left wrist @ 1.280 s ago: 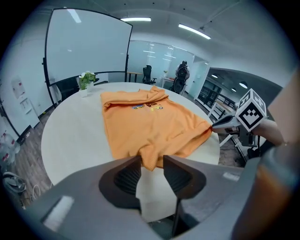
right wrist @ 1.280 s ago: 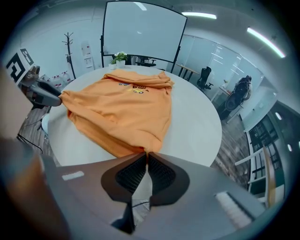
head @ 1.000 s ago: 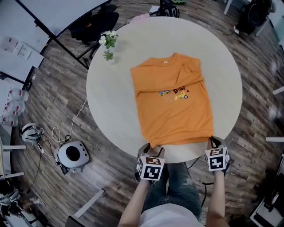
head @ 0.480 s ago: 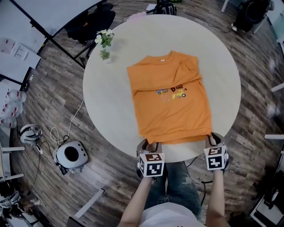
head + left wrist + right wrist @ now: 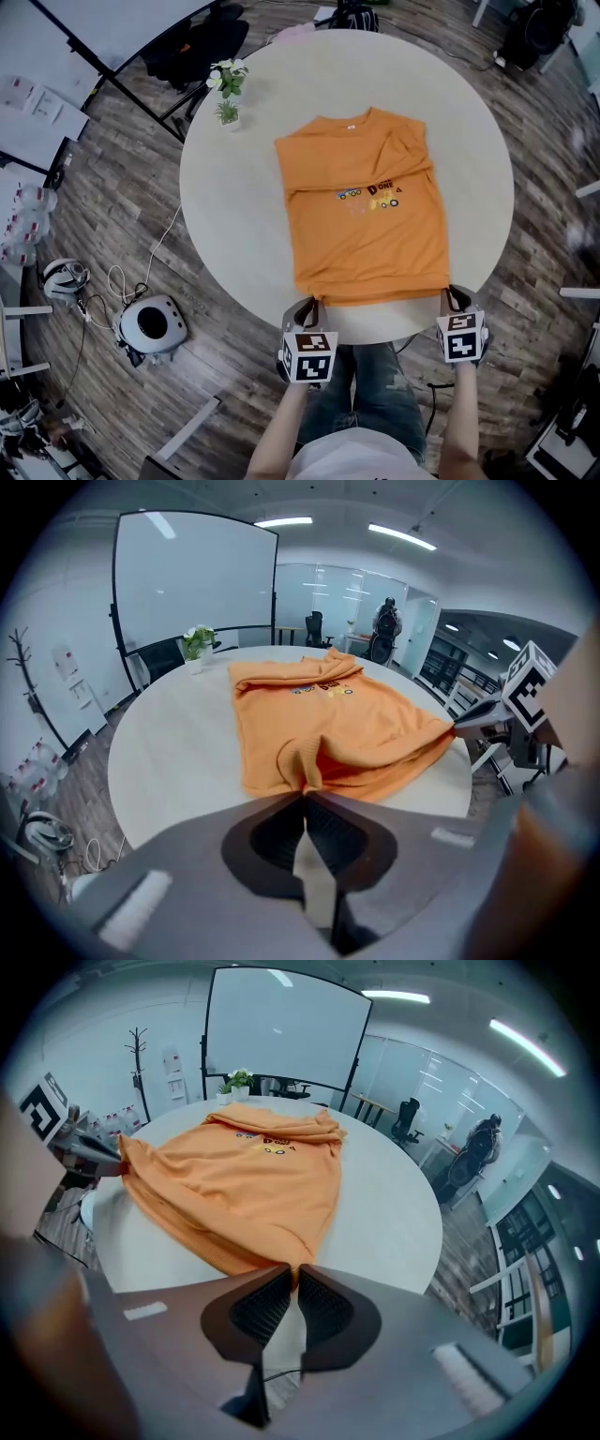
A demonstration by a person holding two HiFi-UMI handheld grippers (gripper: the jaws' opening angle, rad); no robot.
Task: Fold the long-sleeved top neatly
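L claw (image 5: 314, 304) & R claw (image 5: 450, 294) pinch top (image 5: 366, 234) hem; R just tightened; print (image 5: 380, 190) "ONE".

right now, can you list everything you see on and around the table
long-sleeved top: one, orange, flat on the table, hem at the near edge
round table: one, pale cream, mid room
potted plant: one, green with white flowers, table's far left rim
whiteboard: one, white on a black frame, beyond the table
coat stand: one, dark, by the far wall
round device: one, white and grey, on the wood floor left of the person
jeans: one pair, blue, on the person's legs
left gripper: one, grey, fingers shut on the hem's left corner
right gripper: one, grey, fingers just closed further, pinching the hem's right corner
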